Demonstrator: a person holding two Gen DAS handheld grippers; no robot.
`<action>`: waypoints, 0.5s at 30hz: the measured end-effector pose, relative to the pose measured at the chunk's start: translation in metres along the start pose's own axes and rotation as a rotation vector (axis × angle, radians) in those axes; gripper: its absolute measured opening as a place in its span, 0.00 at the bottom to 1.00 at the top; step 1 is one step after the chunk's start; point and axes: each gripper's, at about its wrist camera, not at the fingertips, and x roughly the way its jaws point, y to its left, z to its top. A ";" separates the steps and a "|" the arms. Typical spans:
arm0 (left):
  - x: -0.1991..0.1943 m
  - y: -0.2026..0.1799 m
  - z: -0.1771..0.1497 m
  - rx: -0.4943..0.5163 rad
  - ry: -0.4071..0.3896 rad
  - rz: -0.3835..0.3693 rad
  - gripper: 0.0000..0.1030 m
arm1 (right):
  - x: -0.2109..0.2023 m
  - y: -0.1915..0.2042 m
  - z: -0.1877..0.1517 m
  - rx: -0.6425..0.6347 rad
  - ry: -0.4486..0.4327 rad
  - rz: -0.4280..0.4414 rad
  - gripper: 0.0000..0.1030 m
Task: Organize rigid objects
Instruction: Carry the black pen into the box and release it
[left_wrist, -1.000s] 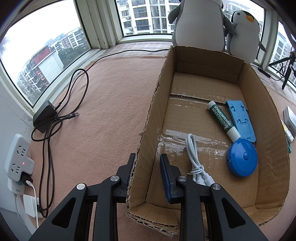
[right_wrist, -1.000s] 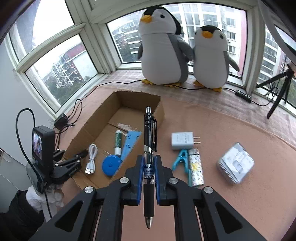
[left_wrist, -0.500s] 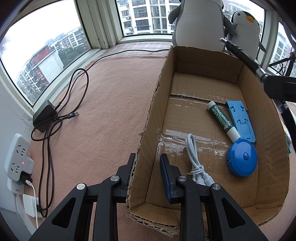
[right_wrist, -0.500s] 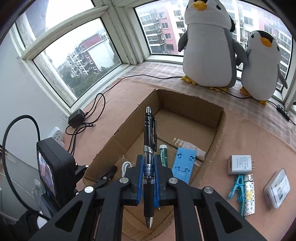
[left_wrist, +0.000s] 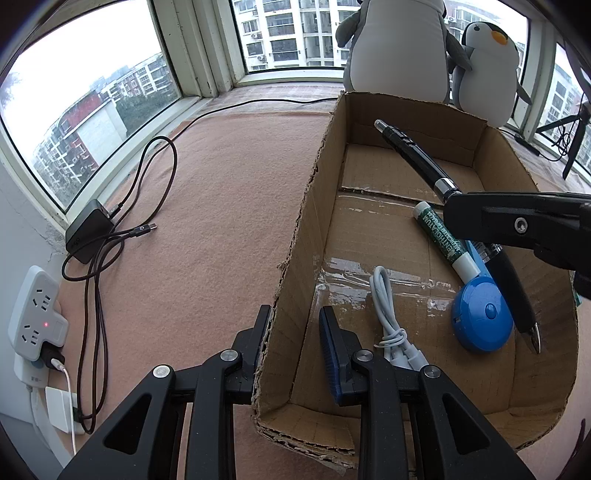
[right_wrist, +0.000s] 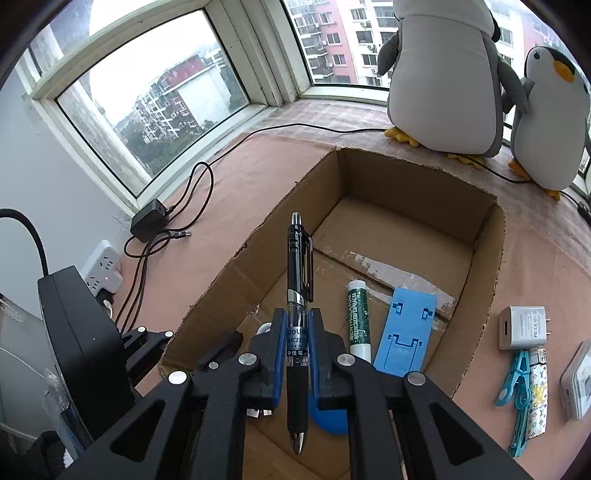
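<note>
My left gripper is shut on the left wall of the open cardboard box, near its front corner. My right gripper is shut on a black pen and hangs over the box. In the left wrist view the right gripper comes in from the right, and the pen slants above the box floor. On that floor lie a green tube, a round blue tape measure, a coiled white cable and a blue phone stand.
On the pink mat right of the box lie a white charger, a blue clothespin, a patterned lighter and a white case. Two plush penguins stand behind the box. A black adapter with cables and a power strip are left.
My right gripper has carried the pen leftward and down, from above the loose items to over the box. The left gripper has kept its hold on the box wall.
</note>
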 end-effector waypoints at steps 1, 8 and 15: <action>0.000 0.000 0.000 0.000 0.000 0.000 0.26 | 0.001 0.000 0.001 -0.004 0.000 -0.004 0.15; 0.000 0.000 0.000 -0.001 -0.002 0.000 0.26 | -0.010 -0.009 0.000 0.017 -0.044 -0.038 0.48; 0.000 0.001 0.000 -0.001 -0.002 -0.001 0.26 | -0.023 -0.029 -0.004 0.055 -0.061 -0.074 0.49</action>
